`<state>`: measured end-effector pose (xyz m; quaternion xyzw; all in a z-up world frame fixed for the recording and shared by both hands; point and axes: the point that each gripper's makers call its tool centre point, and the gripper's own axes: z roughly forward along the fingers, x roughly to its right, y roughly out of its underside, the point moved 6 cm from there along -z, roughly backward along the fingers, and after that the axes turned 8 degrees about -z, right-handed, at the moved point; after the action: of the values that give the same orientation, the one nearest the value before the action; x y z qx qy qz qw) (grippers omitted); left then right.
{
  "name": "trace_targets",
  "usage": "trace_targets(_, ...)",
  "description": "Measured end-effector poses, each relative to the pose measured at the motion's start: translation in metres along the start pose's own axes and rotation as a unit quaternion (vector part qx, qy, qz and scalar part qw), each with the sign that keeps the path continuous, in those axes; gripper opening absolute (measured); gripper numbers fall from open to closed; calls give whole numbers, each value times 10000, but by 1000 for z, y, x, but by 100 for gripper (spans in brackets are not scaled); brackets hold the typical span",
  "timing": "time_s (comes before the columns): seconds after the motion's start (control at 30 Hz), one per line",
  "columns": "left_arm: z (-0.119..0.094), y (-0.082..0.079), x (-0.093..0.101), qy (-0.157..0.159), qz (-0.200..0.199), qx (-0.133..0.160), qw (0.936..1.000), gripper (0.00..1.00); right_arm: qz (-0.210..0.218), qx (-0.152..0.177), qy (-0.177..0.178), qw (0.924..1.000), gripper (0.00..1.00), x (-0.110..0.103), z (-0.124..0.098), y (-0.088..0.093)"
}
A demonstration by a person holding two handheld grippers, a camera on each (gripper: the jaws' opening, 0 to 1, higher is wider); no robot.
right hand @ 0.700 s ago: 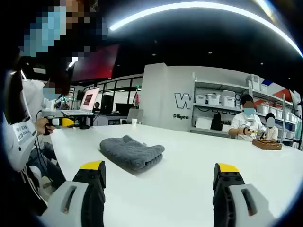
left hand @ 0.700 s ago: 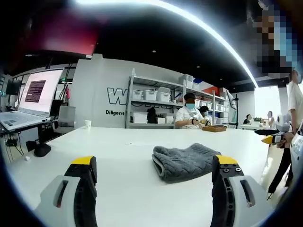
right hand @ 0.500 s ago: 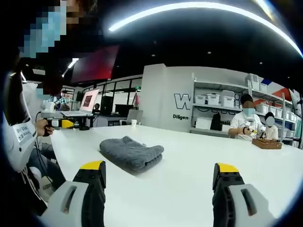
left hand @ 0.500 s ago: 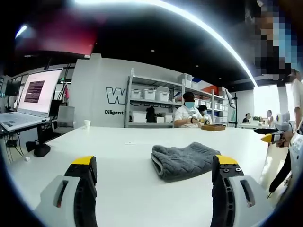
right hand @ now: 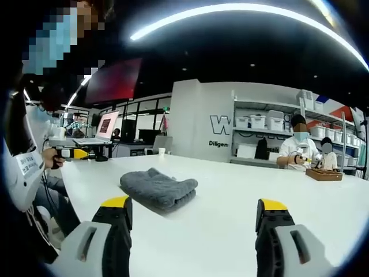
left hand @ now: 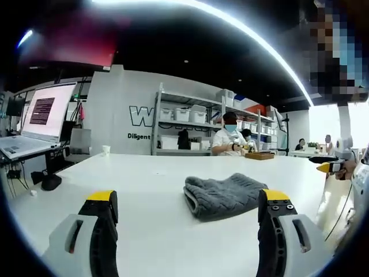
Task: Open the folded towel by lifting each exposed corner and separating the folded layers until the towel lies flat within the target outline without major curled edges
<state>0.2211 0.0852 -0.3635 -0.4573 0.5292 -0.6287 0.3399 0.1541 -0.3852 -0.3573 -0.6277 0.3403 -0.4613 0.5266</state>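
Both cameras sit low, just above the white tabletop, each looking forward between its own hand-held gripper's two yellow-tipped jaws, which stand wide apart at the bottom of the view. The left gripper view faces across the tabletop from the side where the laptop stands, with the folded grey towel near and right of centre; the right gripper view looks from the opposite side, with the towel left of centre. Both views share the towel, the tabletop, the shelving and the seated person beyond, and each catches the other hand-held gripper at its edge: the right hand-held gripper and the left hand-held gripper.

Ribbed cloth towel, seemingly plush
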Motion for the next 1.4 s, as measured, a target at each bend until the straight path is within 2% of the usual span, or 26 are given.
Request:
trace_targets(0.87, 4, 1, -6, -31, -300, 18, 9995, 99, 126, 47, 108, 9999, 79, 5, -1, 1)
trace_targets(1.13, 5, 4, -5, -22, -217, -109, 9997, 99, 96, 16, 100, 9999, 79, 4, 0, 0)
trace_targets(1.4, 6, 1, -5, -13, -162, -90, 9998, 99, 44, 51, 49, 10000, 78, 3, 3, -3)
